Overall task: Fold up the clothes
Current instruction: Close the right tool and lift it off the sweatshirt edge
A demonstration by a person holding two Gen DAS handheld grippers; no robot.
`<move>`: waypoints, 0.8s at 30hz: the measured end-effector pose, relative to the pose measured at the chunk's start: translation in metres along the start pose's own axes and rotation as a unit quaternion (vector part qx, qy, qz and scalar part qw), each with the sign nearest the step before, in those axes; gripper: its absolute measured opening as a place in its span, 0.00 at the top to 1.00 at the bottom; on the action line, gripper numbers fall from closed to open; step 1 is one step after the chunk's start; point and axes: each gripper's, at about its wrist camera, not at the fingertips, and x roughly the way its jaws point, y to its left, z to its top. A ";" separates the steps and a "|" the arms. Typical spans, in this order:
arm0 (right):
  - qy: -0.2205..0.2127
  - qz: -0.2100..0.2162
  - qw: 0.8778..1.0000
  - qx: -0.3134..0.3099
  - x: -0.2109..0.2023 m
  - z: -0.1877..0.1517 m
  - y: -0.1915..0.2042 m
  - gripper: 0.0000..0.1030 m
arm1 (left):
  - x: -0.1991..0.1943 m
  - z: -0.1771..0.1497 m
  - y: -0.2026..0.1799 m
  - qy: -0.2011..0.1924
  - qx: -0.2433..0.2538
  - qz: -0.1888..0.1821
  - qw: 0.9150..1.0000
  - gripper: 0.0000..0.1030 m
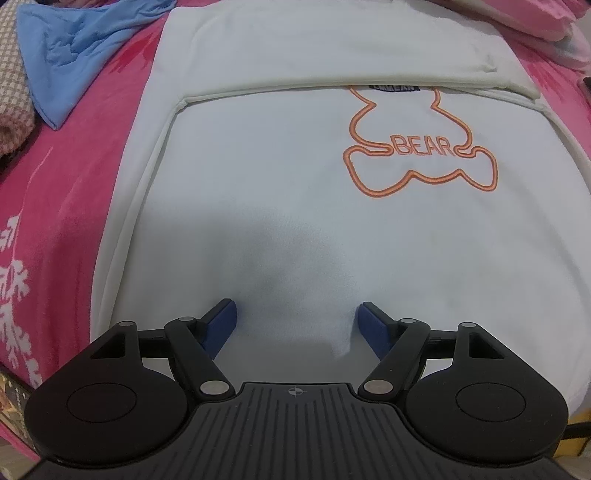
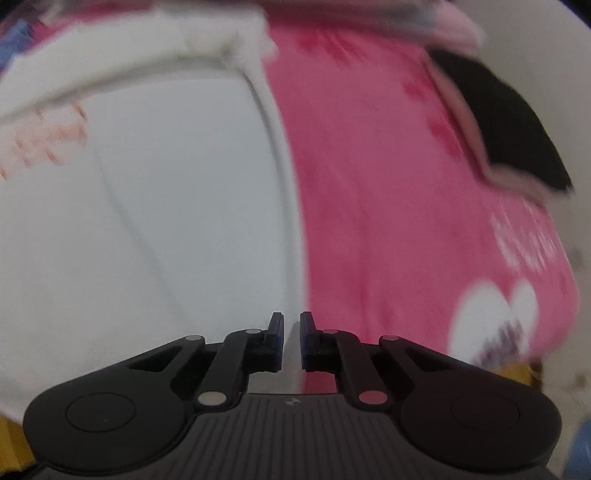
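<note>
Garment: the white sweatshirt point(image 1: 258, 177) lies flat on the pink bedspread point(image 1: 66, 206), its far part already turned down over itself, the orange bear outline point(image 1: 417, 147) showing to the right of centre.
My left tongs point(image 1: 295, 325): jaws wide, pointing down over the near hem; the cloth between the blue pads point(image 1: 221, 325) puckers a little, but I cannot tell that they press on it.
My right tongs point(image 2: 291, 339): jaws nearly together, only a narrow slit left, over the sweatshirt's right edge where white meets pink; the view is blurred, and I see nothing held between them.
Step in hand, as I judge it: taking the near hem to bring it up toward the far fold.
Doing it well: I'd bite both layers at the hem, match my two hands, lift evenly, and keep the side seams straight.
Count: one white sweatshirt, one blue garment point(image 1: 77, 48) far left, one checked cloth point(image 1: 11, 96) beside it, one pink stack point(image 1: 535, 22) far right, one dark item point(image 2: 509, 122) on the bedspread's right, two tongs.
</note>
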 end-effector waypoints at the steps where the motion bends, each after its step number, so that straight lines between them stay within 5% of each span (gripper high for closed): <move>1: -0.014 0.015 1.000 -0.011 0.002 0.011 0.008 0.93 | 0.000 0.000 0.000 0.000 0.001 0.002 1.000 0.26; 5: -0.041 0.064 0.996 -0.046 0.021 0.048 0.031 0.93 | -0.002 -0.003 -0.001 0.000 0.005 0.012 1.000 0.26; 7: -0.030 0.032 0.997 -0.061 0.040 0.052 0.027 0.94 | -0.002 -0.005 -0.001 0.000 0.008 0.017 1.000 0.25; 11: -0.014 -0.025 0.999 0.034 0.056 0.065 -0.025 1.00 | -0.003 -0.010 0.002 -0.001 0.006 0.021 1.000 0.25; 19: -0.038 0.153 0.983 -0.096 0.050 0.091 0.035 1.00 | -0.002 -0.009 -0.003 0.000 0.002 0.033 0.999 0.24; 24: -0.044 0.057 0.995 -0.065 0.084 0.127 0.012 1.00 | -0.003 -0.012 -0.003 -0.002 0.004 0.039 0.999 0.22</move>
